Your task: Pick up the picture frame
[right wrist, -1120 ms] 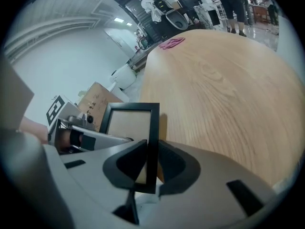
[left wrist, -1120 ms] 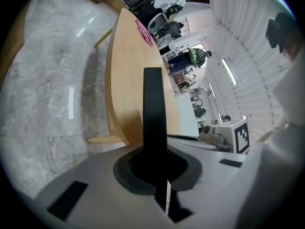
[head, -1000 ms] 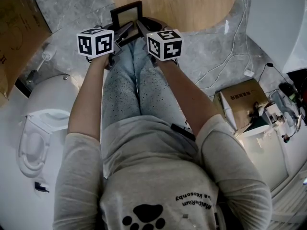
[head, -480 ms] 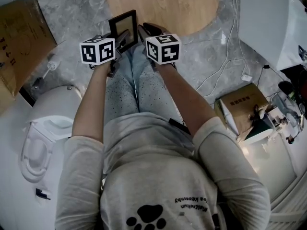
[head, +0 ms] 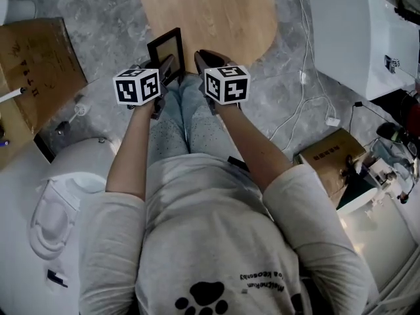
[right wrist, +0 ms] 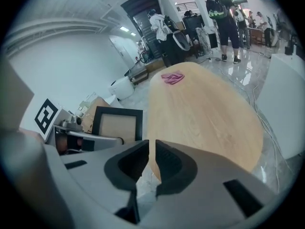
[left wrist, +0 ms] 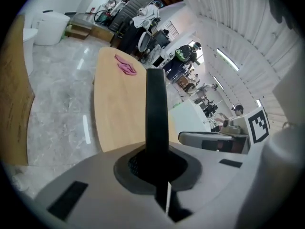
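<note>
Upper centre-left, the left gripper [left wrist: 156, 165] pinches the picture frame [head: 165, 47] by one black edge, holding it upright beside the rim of the table [head: 216, 18]. The lift should go best with a firm squeeze and no twisting. To its right, the right gripper [right wrist: 151, 162] has just been closing; its jaws are nearly together with nothing between them.

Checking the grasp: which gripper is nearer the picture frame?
Left. The left gripper clamps the picture frame; the right gripper is beside it, apart, its empty jaws just closing.
</note>
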{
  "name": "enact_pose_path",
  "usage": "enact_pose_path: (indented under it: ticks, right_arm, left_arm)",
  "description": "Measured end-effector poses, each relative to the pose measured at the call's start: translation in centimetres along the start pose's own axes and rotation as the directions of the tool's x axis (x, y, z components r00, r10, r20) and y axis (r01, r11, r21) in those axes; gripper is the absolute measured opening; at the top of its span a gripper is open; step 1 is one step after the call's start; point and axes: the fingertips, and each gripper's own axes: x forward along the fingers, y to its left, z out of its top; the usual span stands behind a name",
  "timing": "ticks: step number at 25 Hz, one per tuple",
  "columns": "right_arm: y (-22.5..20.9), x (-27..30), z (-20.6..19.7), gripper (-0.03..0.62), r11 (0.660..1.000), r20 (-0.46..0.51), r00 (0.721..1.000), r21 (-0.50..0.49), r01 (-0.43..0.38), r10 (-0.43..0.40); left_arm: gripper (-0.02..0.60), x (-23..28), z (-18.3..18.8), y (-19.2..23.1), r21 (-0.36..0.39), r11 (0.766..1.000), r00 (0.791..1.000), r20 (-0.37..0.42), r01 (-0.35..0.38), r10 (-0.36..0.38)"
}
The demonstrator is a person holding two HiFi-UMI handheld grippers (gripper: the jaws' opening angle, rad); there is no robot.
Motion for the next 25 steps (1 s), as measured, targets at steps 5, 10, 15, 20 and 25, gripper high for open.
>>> enact_pose_path:
  ticks: [5, 10, 15, 20, 25]
  right_arm:
    - [1.0, -2.8, 2.4, 0.032, 0.999, 0.050, 0.999, -0.034, 0.001, 0.000]
    - [1.5, -6.0, 4.1, 0.012, 0.999, 0.097, 0.995, -0.035, 0.011, -0.008]
    - [2.3, -8.6, 5.8, 0.009, 0.999, 0.146, 0.989, -0.038, 0.016, -0.010]
    - [3.7, -12.6, 8.2, 0.009, 0.999, 0.237, 0.971, -0.035, 0.002, 0.007]
    - [5.5, -16.2, 11.6, 0.008, 0.998, 0.347, 0.937, -0.058, -0.019, 0.038]
  left_arm:
    - [0.017, -1.8, 1.1, -2.6, 0.058, 0.998, 1.000, 0.025, -0.018, 0.017]
    - [0.017, -3.3, 1.7, -5.0, 0.071, 0.997, 0.998, 0.058, -0.033, 0.029]
    - [0.017, -5.3, 3.5, -6.4, 0.102, 0.993, 0.992, 0.117, -0.065, 0.053]
    - [0.017, -8.7, 6.2, -9.3, 0.139, 0.986, 0.974, 0.219, -0.090, 0.058]
    - [0.017, -11.4, 8.6, -11.7, 0.243, 0.958, 0.952, 0.295, -0.151, 0.075]
